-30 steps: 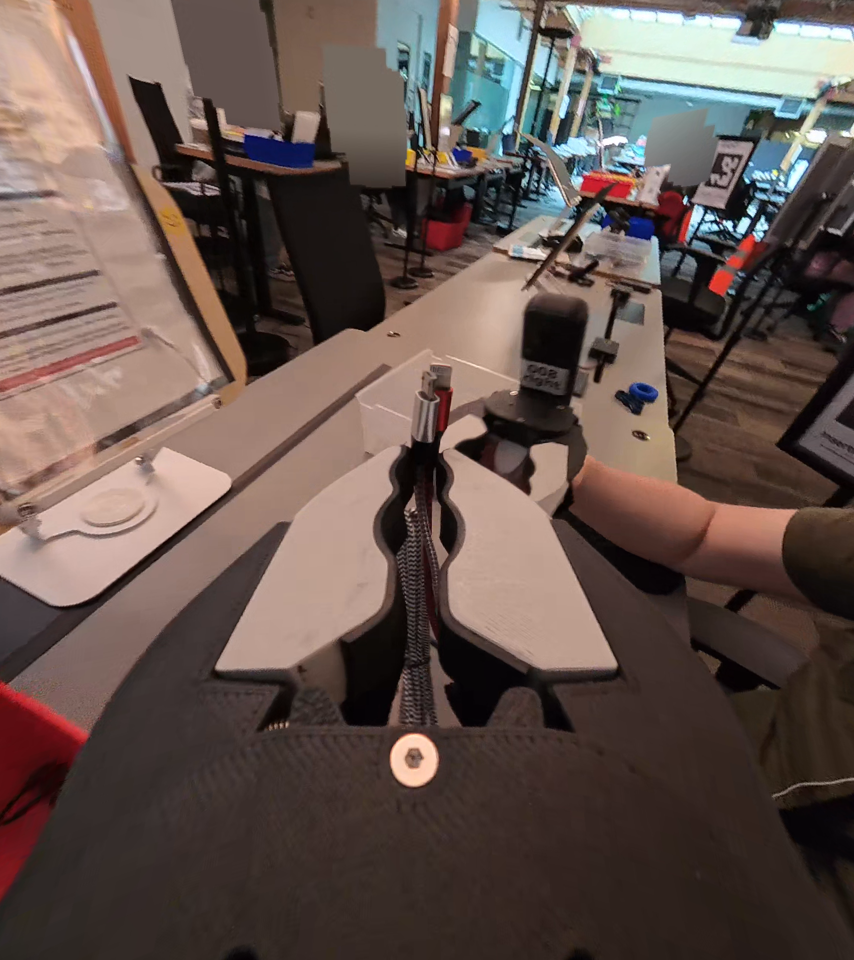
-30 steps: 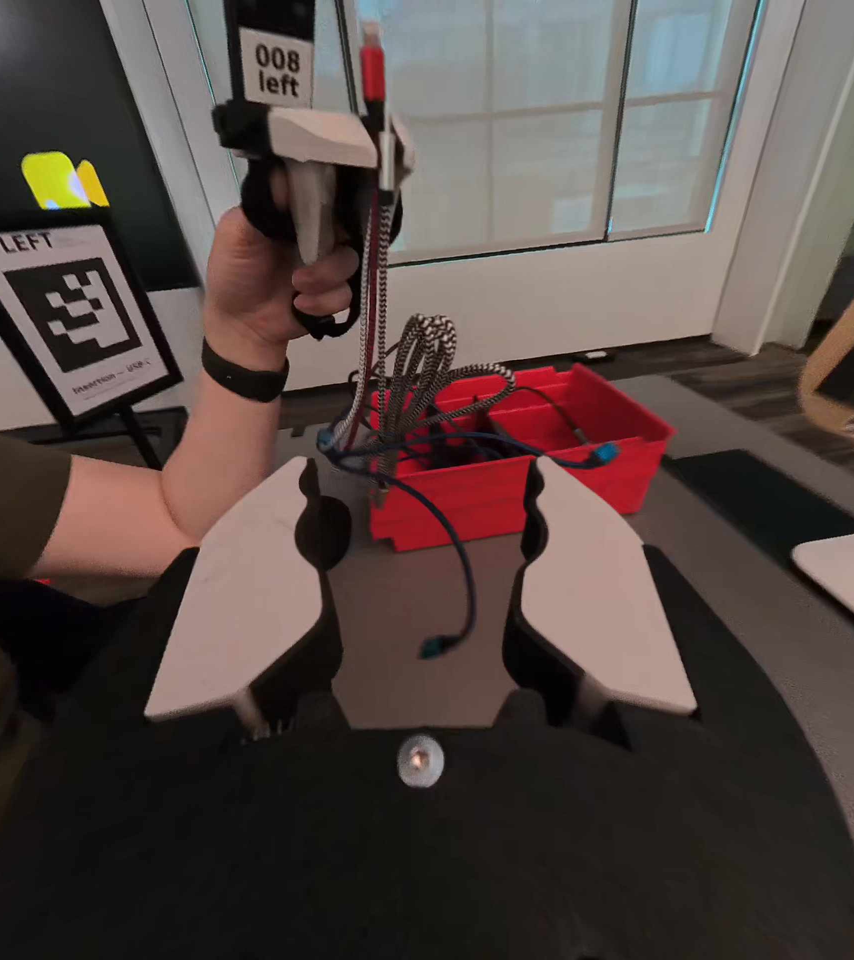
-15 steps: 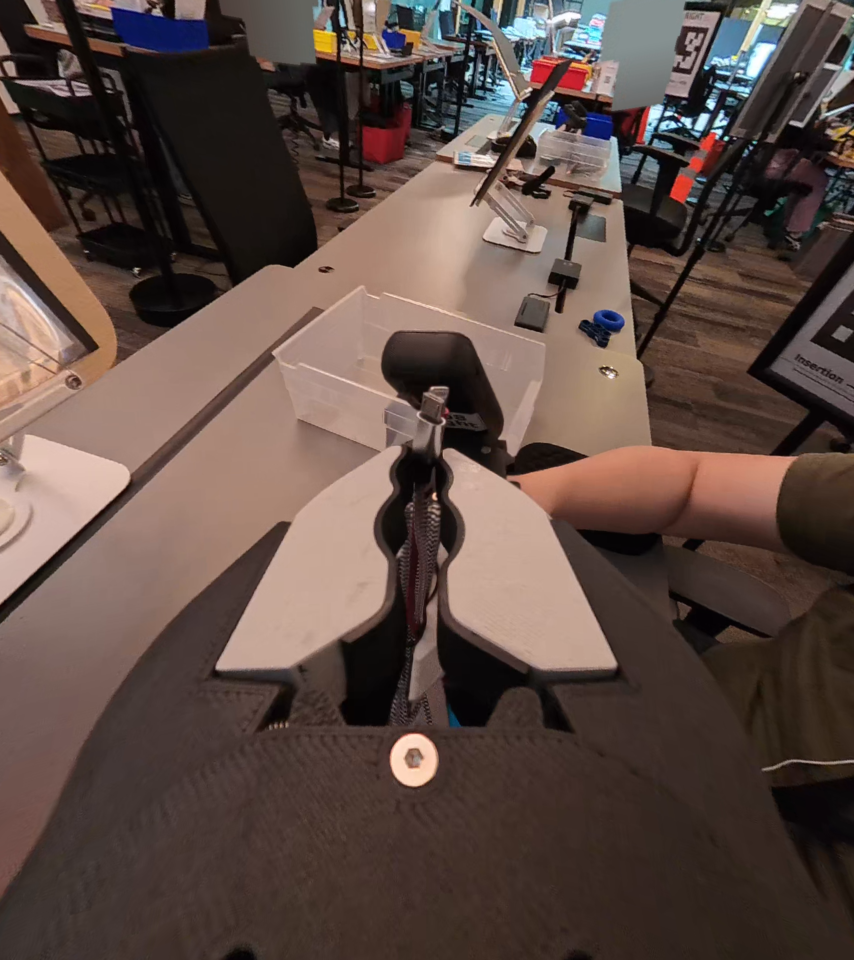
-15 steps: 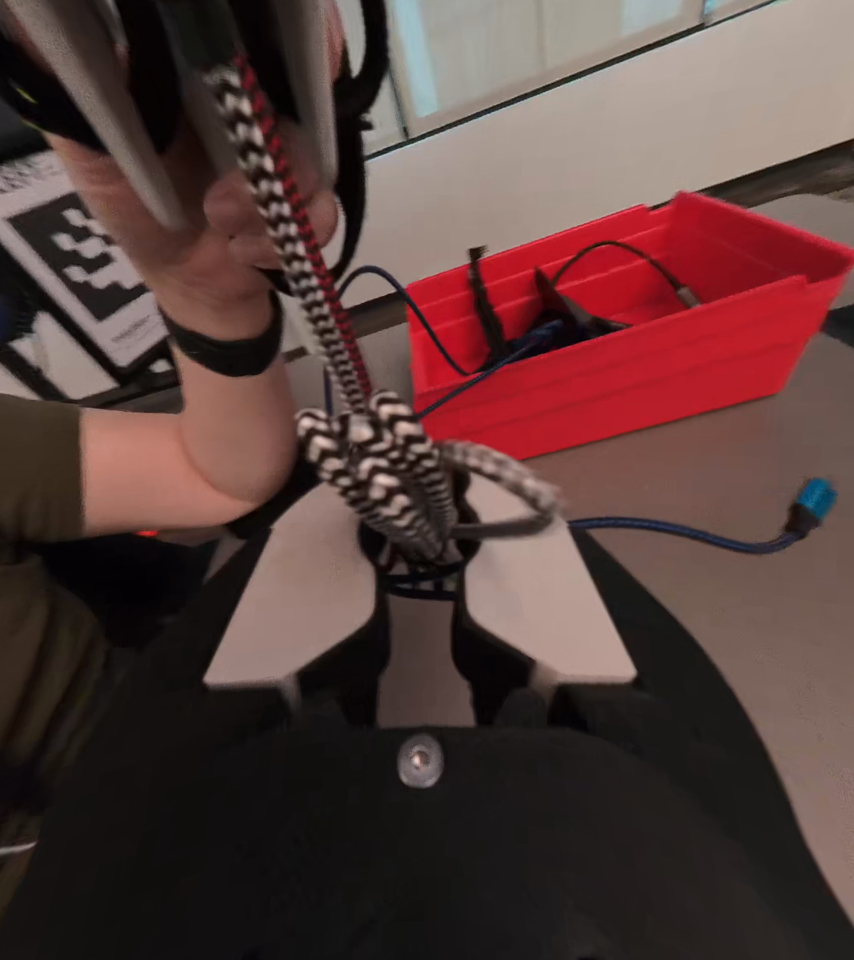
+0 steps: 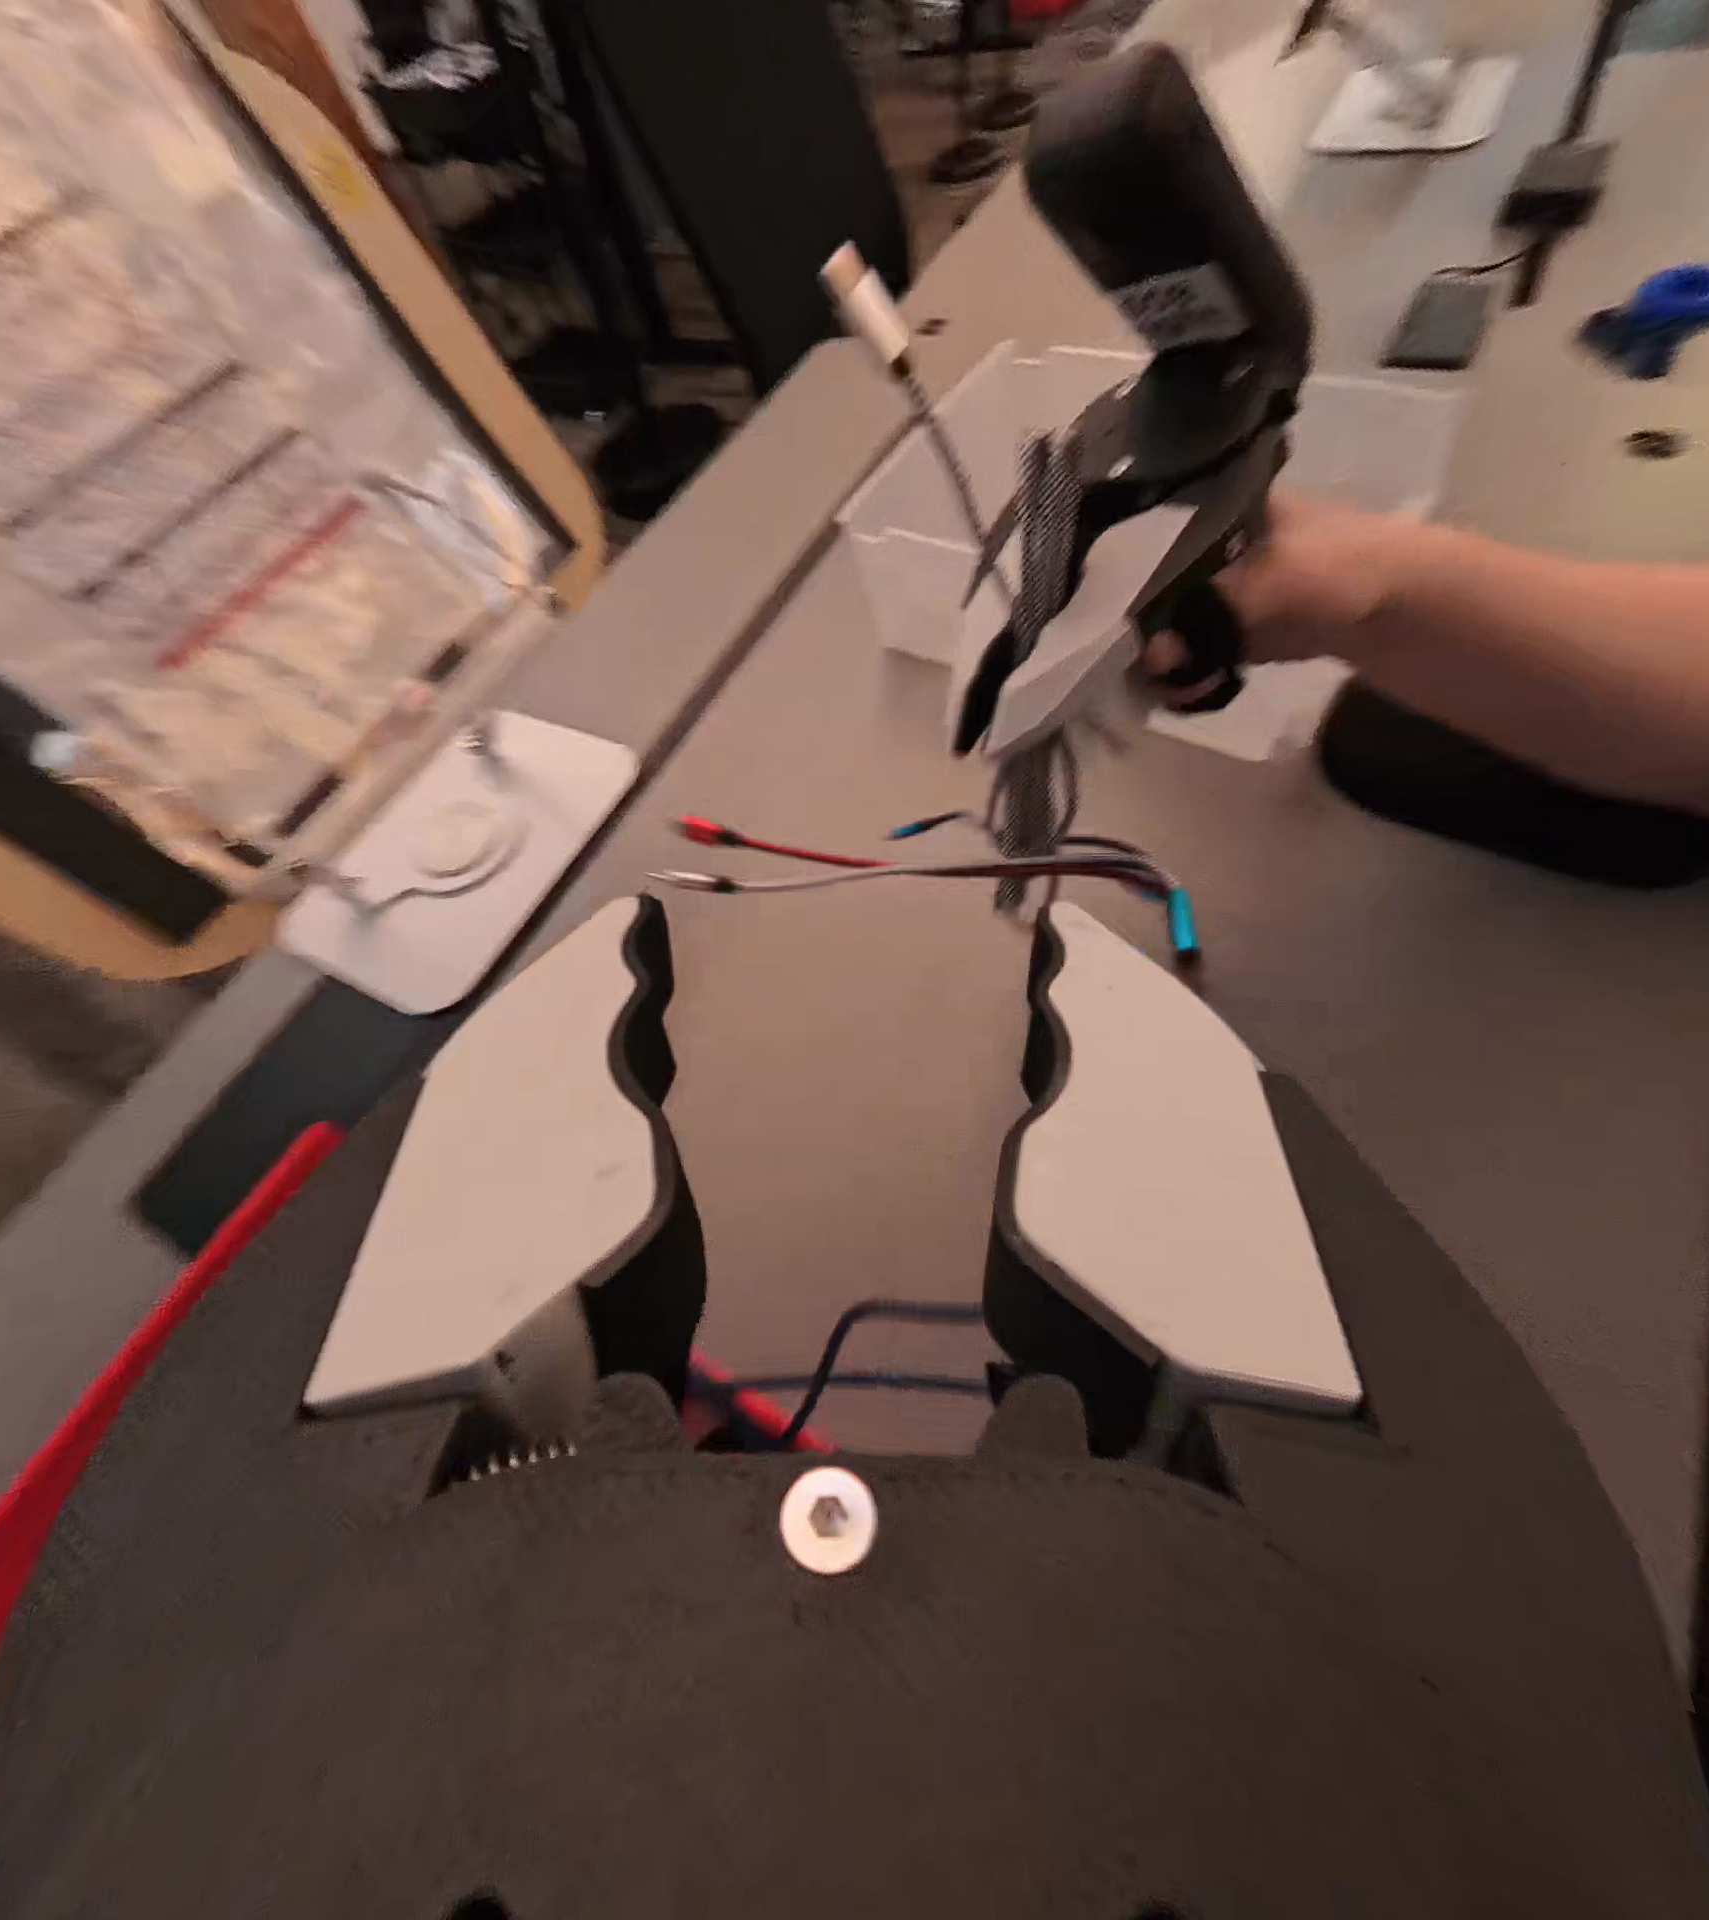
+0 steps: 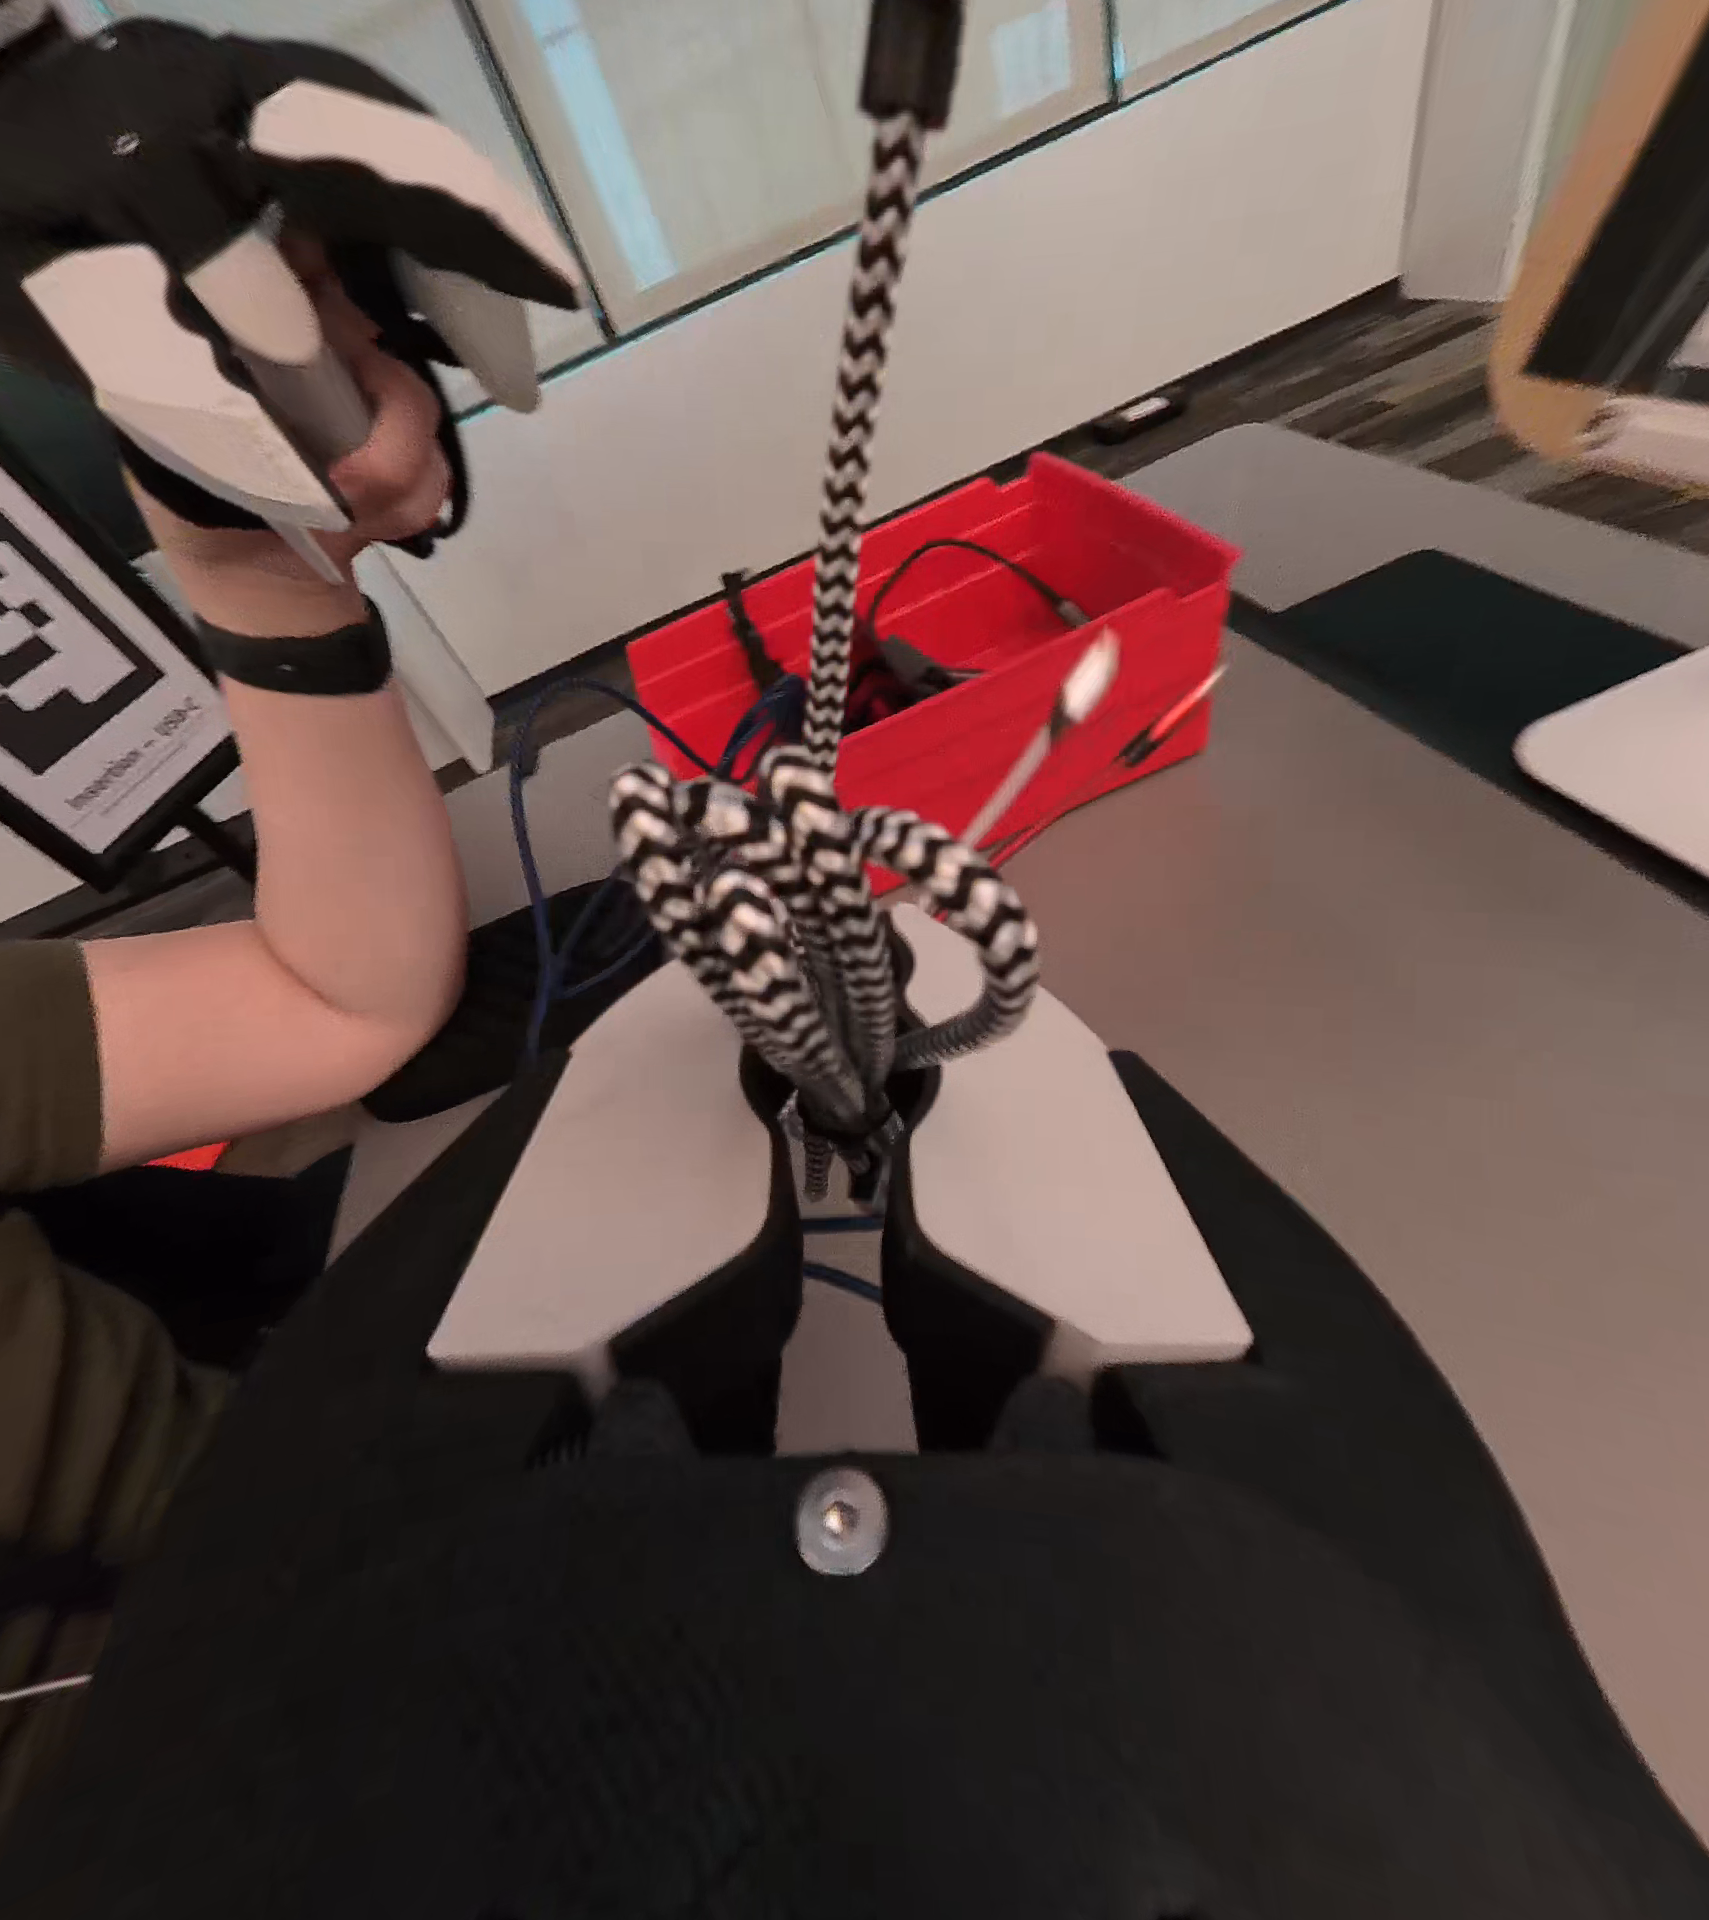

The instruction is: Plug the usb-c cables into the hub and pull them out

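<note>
While the left wrist view looks down the grey worktop [image 5: 1401, 1091], the left hand-held gripper [image 5: 845, 935] stands spread wide with nothing between its fingers. Ahead of it several loose cable ends lie on the worktop: a red cable [image 5: 777, 847], a silver-tipped cable [image 5: 725, 883] and a blue connector [image 5: 1185, 920]. Farther off, the right hand-held gripper [image 5: 1026, 665] is clenched on a black-and-white braided cable [image 5: 1037, 540], whose pale plug [image 5: 865, 296] sticks up above a clear bin [image 5: 917, 540]. A red bin [image 5: 102, 1403] shows only as an edge at lower left.

From the right wrist view, the braided bundle is seen close, looped and pinched between the closed fingers, one strand rising out of the top of the frame. Only here is the red bin's inside visible, holding dark cables, with thin blue cable [image 6: 528, 790] trailing from it. The left hand-held gripper hangs empty at upper left. No hub can be made out in either view.
</note>
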Demonstrator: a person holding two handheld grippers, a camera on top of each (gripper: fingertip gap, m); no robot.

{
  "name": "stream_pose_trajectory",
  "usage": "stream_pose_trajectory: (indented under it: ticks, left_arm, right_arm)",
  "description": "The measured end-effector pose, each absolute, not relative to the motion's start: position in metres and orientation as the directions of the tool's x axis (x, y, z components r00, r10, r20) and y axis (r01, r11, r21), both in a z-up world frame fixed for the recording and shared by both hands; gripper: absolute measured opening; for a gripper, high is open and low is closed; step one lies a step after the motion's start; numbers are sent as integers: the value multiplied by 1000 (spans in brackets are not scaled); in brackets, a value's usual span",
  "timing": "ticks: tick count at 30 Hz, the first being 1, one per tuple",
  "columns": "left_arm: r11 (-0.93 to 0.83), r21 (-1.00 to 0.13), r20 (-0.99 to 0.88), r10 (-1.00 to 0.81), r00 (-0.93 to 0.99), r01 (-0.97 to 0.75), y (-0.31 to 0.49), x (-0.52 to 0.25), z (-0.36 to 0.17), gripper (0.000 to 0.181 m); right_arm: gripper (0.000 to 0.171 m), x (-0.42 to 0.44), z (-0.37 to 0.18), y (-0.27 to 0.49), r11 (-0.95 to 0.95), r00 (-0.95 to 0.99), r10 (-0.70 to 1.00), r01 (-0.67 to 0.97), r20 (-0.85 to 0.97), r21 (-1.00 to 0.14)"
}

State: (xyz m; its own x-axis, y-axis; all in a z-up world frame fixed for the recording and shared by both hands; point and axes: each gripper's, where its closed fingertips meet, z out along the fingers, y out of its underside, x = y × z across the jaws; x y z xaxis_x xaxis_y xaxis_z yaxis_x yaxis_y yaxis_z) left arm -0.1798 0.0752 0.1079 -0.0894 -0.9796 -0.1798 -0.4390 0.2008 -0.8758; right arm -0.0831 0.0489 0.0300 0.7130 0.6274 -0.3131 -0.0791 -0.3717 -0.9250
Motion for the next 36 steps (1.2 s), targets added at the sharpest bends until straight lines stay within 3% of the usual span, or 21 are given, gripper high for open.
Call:
stream_pose_trajectory:
  ticks: [2,5,8,12,16,20,23,26,29,36]
  left_arm:
    - [231,-854,-255,-967,-13,-466,92,-199,104,62]
    - [149,-744,-239,-970,52,-652,118,-237,70,59]
    - [-63,-612,-66,-989,130,-788,131,-273,28,58]
    - [-351,-450,213,-935,283,-821,149,-290,-11,59]
    - [-515,-277,333,-843,422,-811,172,-300,-49,61]
    - [-526,-201,440,-802,404,-826,172,-291,-70,65]
    - [-514,-141,459,-791,404,-846,172,-291,-85,67]
    - [-511,-82,433,-792,431,-856,177,-298,-98,62]
    - [-521,-89,440,-785,436,-849,180,-295,-99,59]
    - [-498,-44,357,-818,452,-866,186,-296,-108,41]
  right_arm:
    - [12,-68,33,48,-368,742,603,-69,-294,-927]
    - [12,-53,39,45,-365,759,582,-77,-292,-928]
    - [12,-46,37,43,-383,764,576,-63,-291,-922]
    - [12,-46,9,47,-479,791,543,14,-284,-877]
    - [12,-48,-43,46,-681,822,456,76,-341,-728]
    - [12,-49,-98,36,-856,836,341,88,-429,-509]
    - [13,-51,-117,33,-905,833,278,59,-479,-422]
    - [14,-43,-138,27,-934,882,249,110,-400,-339]
    - [14,-30,-155,26,-944,930,236,150,-282,-294]
    - [27,-29,-154,22,-956,923,228,153,-310,-249]
